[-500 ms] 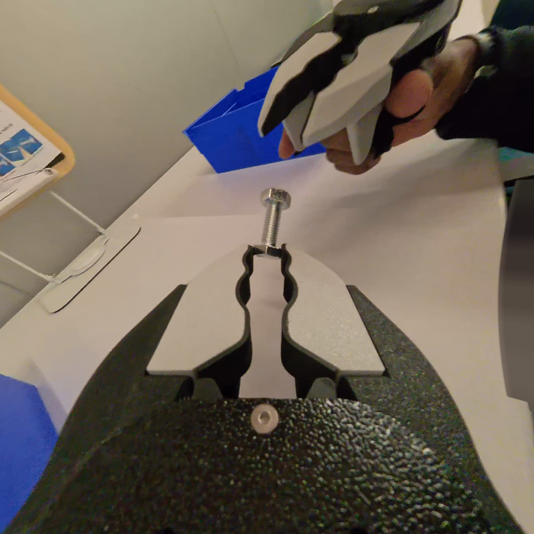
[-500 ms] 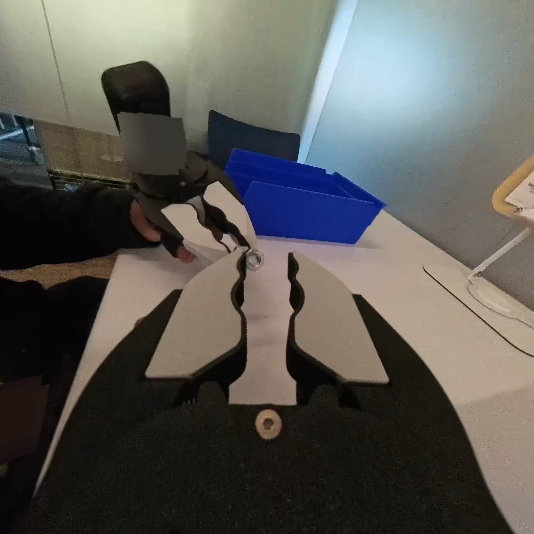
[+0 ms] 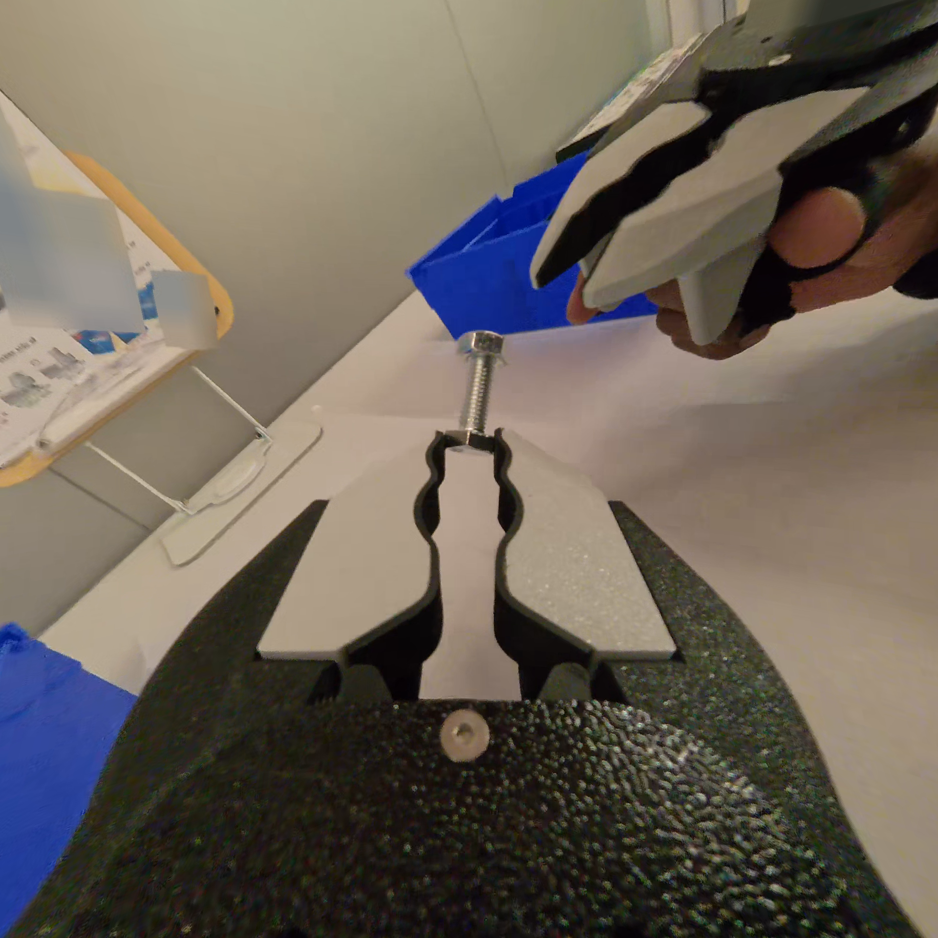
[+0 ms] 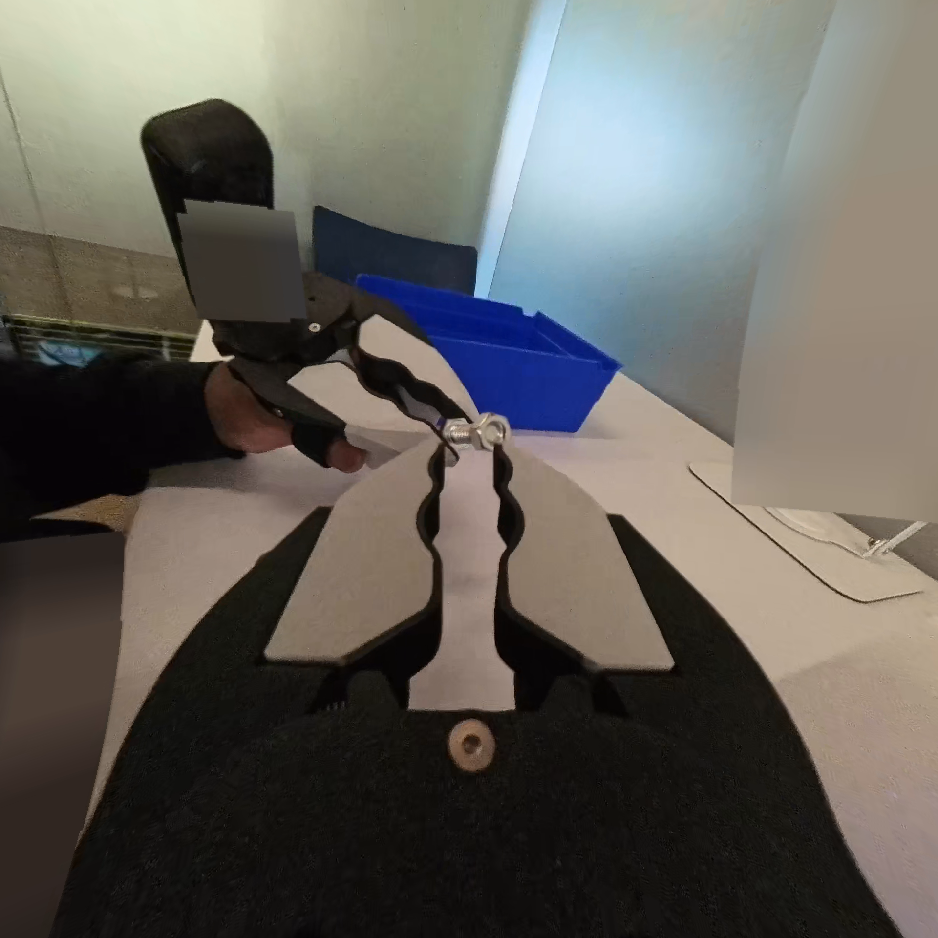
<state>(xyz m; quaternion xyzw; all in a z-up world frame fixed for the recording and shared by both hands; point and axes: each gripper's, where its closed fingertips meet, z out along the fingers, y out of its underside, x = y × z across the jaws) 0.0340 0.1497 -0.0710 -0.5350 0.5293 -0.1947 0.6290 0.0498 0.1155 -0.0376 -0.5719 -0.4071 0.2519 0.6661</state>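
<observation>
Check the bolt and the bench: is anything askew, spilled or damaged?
Nothing stands out. The bolt sits straight in the nut, which is pinched squarely at the left gripper's tips. The right gripper hovers clear of the bolt head. The blue bin sits upright on the table, with nothing spilled.

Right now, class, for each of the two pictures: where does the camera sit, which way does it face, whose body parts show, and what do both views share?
Left wrist view: sits on the left tongs, facing along them over the white table toward a wall; they clamp the nut on a silver threaded bolt; the right tongs and a hand show above.
Right wrist view: sits on the right tongs, facing the left tongs, a hand and a dark sleeve.
Shared: the bolt, the blue plastic bin, the table.
</observation>
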